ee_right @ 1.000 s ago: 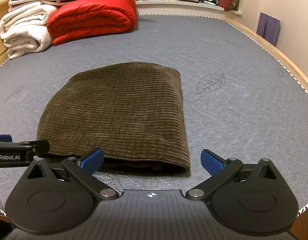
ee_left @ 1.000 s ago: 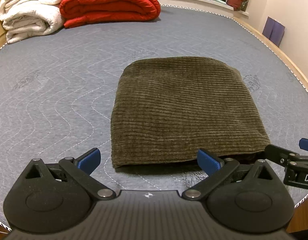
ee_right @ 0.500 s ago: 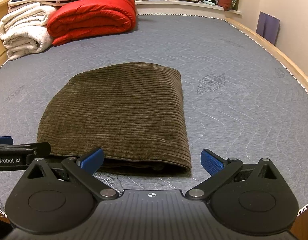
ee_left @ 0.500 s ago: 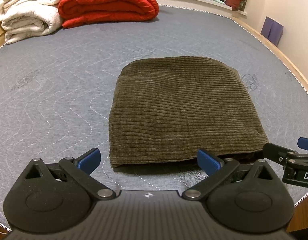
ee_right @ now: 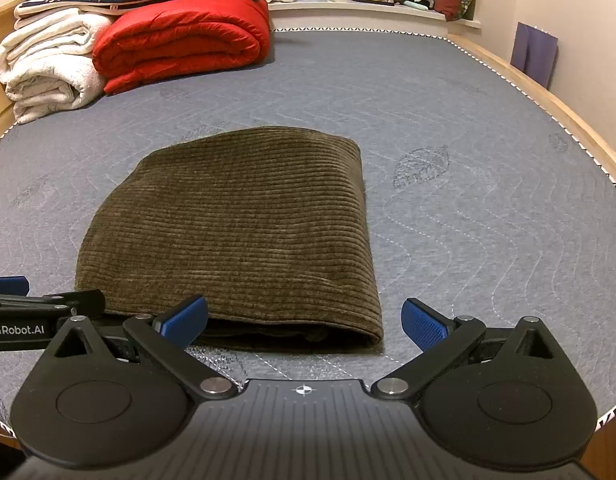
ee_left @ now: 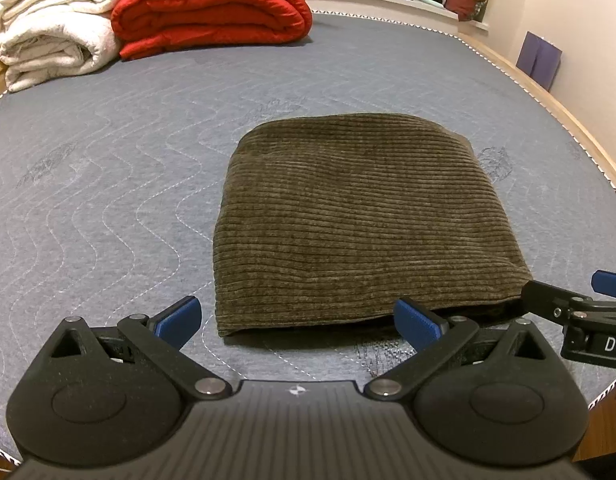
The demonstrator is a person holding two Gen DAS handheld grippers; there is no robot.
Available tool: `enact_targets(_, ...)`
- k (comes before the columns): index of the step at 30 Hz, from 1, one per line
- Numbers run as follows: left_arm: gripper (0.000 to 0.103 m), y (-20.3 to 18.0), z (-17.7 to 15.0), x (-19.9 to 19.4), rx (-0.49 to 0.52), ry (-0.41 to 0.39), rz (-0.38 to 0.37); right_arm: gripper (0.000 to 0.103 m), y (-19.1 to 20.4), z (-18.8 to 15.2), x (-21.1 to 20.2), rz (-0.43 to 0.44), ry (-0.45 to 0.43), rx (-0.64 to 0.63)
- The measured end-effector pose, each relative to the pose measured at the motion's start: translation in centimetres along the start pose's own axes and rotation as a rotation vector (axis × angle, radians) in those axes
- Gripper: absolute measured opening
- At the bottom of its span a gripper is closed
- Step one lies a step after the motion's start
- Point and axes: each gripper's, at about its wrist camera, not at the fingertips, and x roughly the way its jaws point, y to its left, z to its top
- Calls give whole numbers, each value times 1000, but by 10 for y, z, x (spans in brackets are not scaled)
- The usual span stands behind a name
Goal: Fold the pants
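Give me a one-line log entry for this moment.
pants: folded, flat on mattress | left gripper: open, empty | right gripper: open, empty | both at near edge

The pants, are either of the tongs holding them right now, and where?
Nothing is held: left tongs and right tongs are open, near the folded pants.

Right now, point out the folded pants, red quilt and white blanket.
folded pants (ee_left: 359, 216): left wrist view, middle of top face.
red quilt (ee_left: 212, 4): left wrist view, upper fold.
white blanket (ee_right: 48, 64): right wrist view, rolled front.
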Motion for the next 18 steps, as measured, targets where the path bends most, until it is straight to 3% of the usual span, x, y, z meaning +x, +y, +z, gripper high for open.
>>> enact_targets(18, 103, -2, 0, -2, 8, -9, -7, 102, 1, 0, 1, -4, 1, 5)
